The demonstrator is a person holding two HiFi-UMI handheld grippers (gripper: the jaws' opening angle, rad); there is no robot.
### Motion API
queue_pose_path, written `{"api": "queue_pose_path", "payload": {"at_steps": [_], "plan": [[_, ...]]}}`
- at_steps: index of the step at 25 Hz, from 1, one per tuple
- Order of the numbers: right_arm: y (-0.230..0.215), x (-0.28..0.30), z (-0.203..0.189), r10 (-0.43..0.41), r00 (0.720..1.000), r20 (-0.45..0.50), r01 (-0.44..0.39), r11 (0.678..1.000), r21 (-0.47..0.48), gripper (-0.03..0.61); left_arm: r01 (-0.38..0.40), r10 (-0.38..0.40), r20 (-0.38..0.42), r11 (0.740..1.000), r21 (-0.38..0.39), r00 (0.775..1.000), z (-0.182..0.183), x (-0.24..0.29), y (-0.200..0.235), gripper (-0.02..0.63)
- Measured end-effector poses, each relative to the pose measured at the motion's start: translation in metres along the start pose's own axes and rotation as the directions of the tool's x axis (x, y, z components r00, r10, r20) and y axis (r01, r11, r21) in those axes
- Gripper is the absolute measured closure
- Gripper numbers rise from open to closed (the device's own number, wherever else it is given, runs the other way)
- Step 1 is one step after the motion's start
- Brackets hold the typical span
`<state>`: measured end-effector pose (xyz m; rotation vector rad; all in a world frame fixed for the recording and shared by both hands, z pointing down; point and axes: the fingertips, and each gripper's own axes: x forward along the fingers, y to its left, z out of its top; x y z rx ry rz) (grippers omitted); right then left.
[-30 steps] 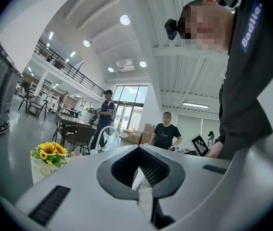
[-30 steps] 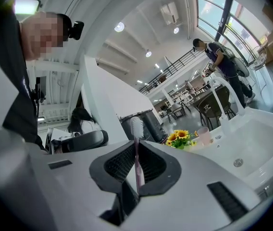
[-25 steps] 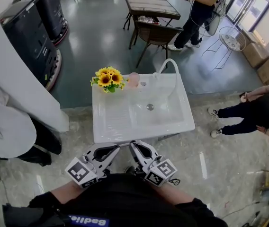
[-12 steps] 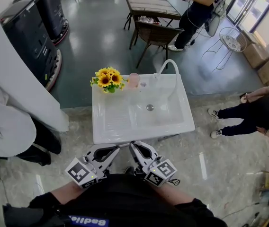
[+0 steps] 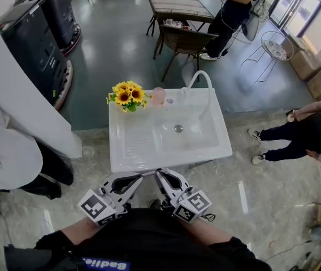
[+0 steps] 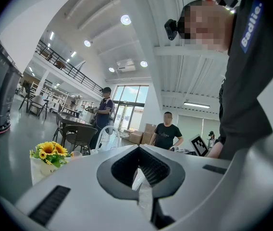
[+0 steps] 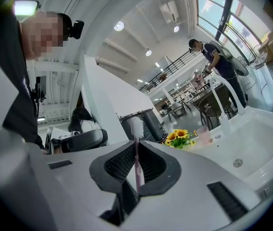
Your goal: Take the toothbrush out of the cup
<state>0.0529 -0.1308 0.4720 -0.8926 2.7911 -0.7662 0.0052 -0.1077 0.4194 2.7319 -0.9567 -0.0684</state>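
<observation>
Toothbrush [image 7: 136, 148] is held pinched, bristles up, in right gripper [image 7: 136, 179] at frame btm-centre, well apart from pink cup [image 5: 159, 95] at sink [image 5: 128, 158] back edge; left gripper [image 6: 144, 194] pressed together, empty; extraction judged done, next only set-down.

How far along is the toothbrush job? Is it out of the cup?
Done, it seems: the toothbrush stands clamped in the right gripper, close to the person's body, far from the pink cup on the sink's back edge beside the flowers. In hand: just holding it. Left: nothing of the removal itself; no putting-down spot shows.
</observation>
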Motion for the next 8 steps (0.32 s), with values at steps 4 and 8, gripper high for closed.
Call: {"api": "queue_pose_path", "payload": {"at_steps": [4,8], "plan": [[-0.0014,-0.0001,0.0018,0.001,1.000,0.002,-0.001,1.000,0.001,0.549,0.003,-0.003,0.006,1.000,-0.008,1.000,-0.0028,0.0013,-0.0001,0.609],[-0.0043,0.0027,0.0021,-0.001,1.000,0.002,0.001,1.000,0.004,0.549,0.011,-0.011,0.030,1.000,0.015,0.999,0.0004,0.0031,0.0041,0.610]]}}
